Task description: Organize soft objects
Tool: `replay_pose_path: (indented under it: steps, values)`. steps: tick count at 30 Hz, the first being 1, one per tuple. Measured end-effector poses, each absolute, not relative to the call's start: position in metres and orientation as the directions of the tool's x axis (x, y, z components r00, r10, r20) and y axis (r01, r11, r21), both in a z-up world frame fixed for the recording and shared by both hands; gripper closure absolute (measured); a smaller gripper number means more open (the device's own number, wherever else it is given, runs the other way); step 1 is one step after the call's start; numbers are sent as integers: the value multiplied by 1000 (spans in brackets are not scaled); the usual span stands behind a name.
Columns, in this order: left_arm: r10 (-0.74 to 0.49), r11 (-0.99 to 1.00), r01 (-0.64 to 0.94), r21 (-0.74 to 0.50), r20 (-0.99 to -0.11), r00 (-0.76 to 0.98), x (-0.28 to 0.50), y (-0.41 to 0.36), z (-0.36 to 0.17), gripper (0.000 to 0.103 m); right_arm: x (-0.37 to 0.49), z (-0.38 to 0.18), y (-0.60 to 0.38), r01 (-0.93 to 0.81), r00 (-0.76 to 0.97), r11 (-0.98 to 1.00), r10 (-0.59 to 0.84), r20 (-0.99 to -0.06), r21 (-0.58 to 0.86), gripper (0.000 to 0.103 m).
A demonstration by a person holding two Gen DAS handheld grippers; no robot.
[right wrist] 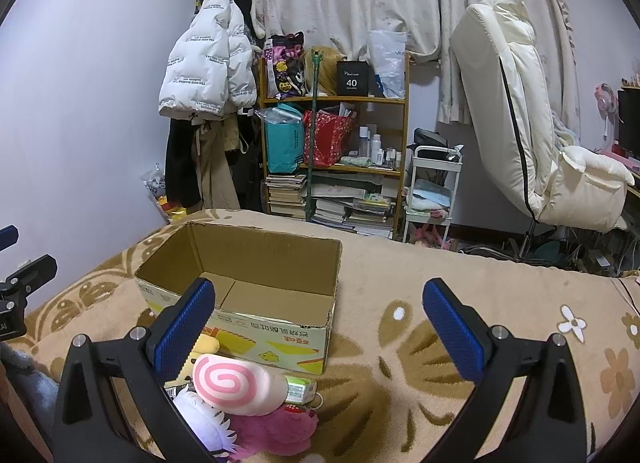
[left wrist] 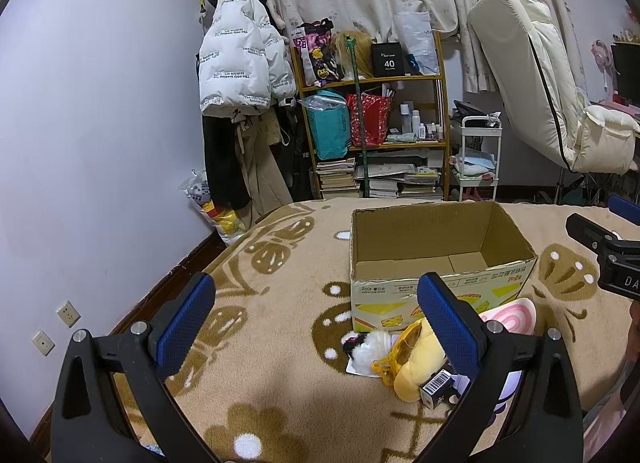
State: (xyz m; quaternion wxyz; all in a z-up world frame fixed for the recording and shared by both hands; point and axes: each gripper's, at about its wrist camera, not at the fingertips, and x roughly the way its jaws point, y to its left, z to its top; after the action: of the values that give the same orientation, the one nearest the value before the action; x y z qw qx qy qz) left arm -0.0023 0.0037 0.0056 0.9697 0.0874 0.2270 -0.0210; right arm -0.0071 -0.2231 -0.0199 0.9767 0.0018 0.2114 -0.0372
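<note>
An open, empty cardboard box (left wrist: 436, 259) stands on the beige patterned blanket (left wrist: 280, 383); it also shows in the right wrist view (right wrist: 256, 303). Soft toys lie in a pile in front of it: a yellow plush (left wrist: 416, 371), a white fluffy toy (left wrist: 374, 347), a pink spiral plush (right wrist: 230, 385), a magenta plush (right wrist: 276, 429) and a white-purple one (right wrist: 200, 419). My left gripper (left wrist: 316, 315) is open and empty, left of the pile. My right gripper (right wrist: 320, 319) is open and empty, above and right of the pile.
A small black barcode box (left wrist: 438, 387) lies among the toys, and a green-white item (right wrist: 300, 389) by the pink spiral. Beyond the bed stand a shelf of books and bags (left wrist: 376, 131), hanging coats (left wrist: 240, 75), a white cart (right wrist: 434, 187) and a cream recliner chair (right wrist: 532, 135).
</note>
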Motion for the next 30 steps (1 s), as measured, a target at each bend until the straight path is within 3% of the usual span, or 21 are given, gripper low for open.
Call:
replay_pose_path:
  steps: [30]
  values:
    - [3, 984, 76, 162, -442, 897, -2, 7, 7, 3, -5, -20, -226, 73, 908, 997, -64, -415, 6, 0]
